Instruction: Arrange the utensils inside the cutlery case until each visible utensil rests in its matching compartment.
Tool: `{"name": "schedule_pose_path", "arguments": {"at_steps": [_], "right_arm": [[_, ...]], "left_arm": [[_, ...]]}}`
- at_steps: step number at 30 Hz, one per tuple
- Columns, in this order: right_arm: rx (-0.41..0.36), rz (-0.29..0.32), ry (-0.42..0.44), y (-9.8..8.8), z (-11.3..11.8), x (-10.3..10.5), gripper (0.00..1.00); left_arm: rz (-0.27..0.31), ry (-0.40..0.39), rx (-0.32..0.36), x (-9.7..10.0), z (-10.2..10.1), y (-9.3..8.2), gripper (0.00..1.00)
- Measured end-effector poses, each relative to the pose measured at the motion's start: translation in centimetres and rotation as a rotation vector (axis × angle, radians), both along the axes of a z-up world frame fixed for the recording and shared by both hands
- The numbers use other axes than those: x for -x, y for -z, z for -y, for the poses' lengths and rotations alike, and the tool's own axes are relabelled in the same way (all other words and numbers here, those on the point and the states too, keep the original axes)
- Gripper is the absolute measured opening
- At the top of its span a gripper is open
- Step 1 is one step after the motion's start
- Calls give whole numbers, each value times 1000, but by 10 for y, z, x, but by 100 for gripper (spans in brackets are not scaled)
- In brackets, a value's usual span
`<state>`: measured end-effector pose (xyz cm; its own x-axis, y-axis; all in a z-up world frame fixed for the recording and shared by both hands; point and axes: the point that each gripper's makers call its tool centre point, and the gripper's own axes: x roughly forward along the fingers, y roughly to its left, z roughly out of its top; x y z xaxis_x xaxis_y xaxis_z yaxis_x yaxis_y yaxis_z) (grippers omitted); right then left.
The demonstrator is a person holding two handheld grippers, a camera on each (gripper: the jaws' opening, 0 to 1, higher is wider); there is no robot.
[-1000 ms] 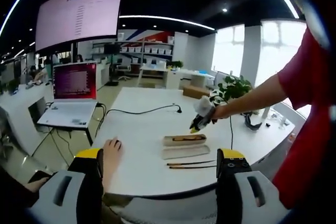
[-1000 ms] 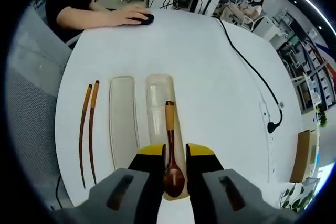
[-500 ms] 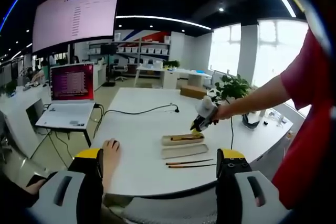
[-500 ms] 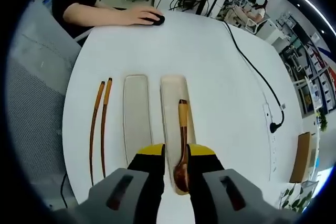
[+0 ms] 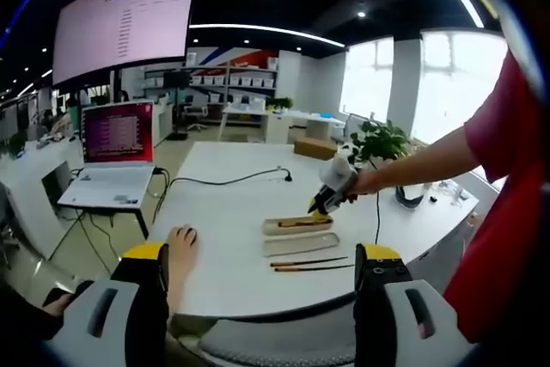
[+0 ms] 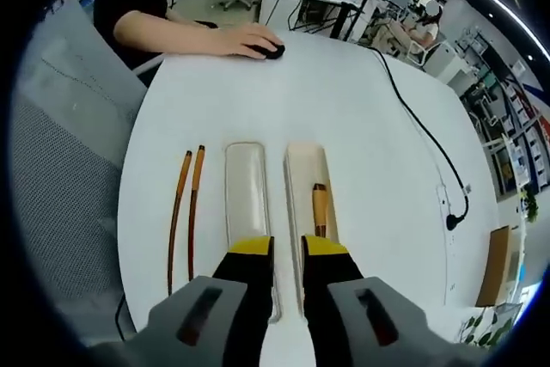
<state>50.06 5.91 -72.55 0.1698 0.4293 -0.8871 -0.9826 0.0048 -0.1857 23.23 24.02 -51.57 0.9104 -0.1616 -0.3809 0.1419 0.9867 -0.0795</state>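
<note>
On a white round table (image 6: 361, 126), a cutlery case (image 6: 311, 204) lies open beside its lid (image 6: 247, 199), the two trays parallel and just apart. A wooden spoon (image 6: 320, 208) rests lengthwise inside the case — its handle end shows above the right gripper (image 6: 286, 251), whose yellow-tipped jaws stand a narrow gap apart over the case's near end; whether they still touch the spoon cannot be told. Two wooden chopsticks (image 6: 185, 212) lie side by side on the bare surface near the table's edge, on the far side of the lid from the case, outside any compartment.

At the table's far edge a seated person's hand (image 6: 249, 39) covers a black mouse (image 6: 273, 51), and a black cable (image 6: 421, 131) runs across the surface toward the opposite edge.

From the left gripper view, the case (image 5: 296, 224), lid (image 5: 301, 243) and chopsticks (image 5: 311, 264) sit toward the table's near right edge, the right gripper (image 5: 331, 195) poised over the case in an outstretched arm. The left gripper (image 5: 262, 257) hangs well back from the table — jaws wide apart, holding nothing. An open laptop (image 5: 116, 156) stands on a desk beyond.
</note>
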Motion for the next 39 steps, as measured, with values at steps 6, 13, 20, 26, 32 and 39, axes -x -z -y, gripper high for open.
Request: {"name": "schedule_pose_path", "arguments": {"at_steps": [6, 13, 20, 26, 32, 39], "right_arm": [[38, -28, -50, 10, 4, 19, 2], [58, -32, -54, 15, 9, 29, 2], [13, -74, -40, 18, 2, 44, 5], [-46, -109, 2, 19, -7, 52, 8], [-6, -106, -37, 33, -2, 70, 8], [31, -124, -29, 44, 2, 75, 8]], "left_arm": [[-13, -11, -23, 7, -5, 3, 91], [-27, -4, -59, 18, -13, 6, 92], [-24, 1, -50, 17, -10, 5, 91], [-40, 35, -77, 17, -6, 9, 90], [-34, 48, -80, 16, -5, 8, 92], [-43, 67, -83, 14, -1, 11, 91]]}}
